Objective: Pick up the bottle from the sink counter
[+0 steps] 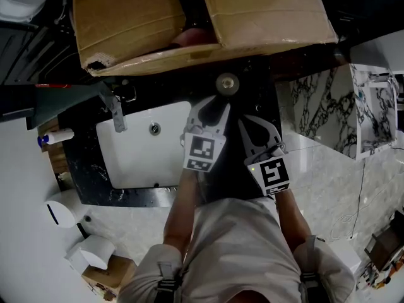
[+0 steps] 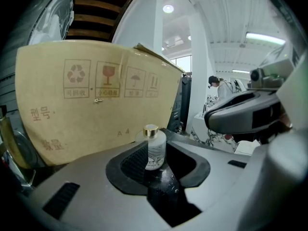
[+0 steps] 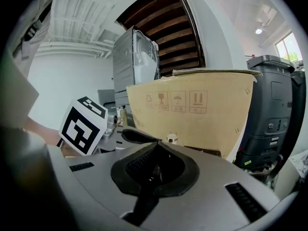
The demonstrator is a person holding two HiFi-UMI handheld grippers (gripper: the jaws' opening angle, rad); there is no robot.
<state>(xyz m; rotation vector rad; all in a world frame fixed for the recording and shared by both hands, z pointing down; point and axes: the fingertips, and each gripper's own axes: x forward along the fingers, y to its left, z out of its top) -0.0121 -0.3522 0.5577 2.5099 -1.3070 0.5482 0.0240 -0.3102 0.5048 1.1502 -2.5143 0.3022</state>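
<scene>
One small frosted bottle [image 2: 155,150] with a gold cap stands near the back edge of the sink counter [image 1: 255,96], right of the basin [image 1: 142,147]. The left gripper [image 1: 213,106] holds its jaws apart just before it; the right gripper [image 3: 156,147] is closed, empty. Probably light, stiff, slick, breakable glass: clamp the straight body mid-height.

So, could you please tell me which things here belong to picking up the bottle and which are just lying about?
For the job:
- bottle
- counter
- left gripper, open and aimed at the bottle

Lying about:
- box
- sink
- tap
- tube
- right gripper, shut and empty
</scene>
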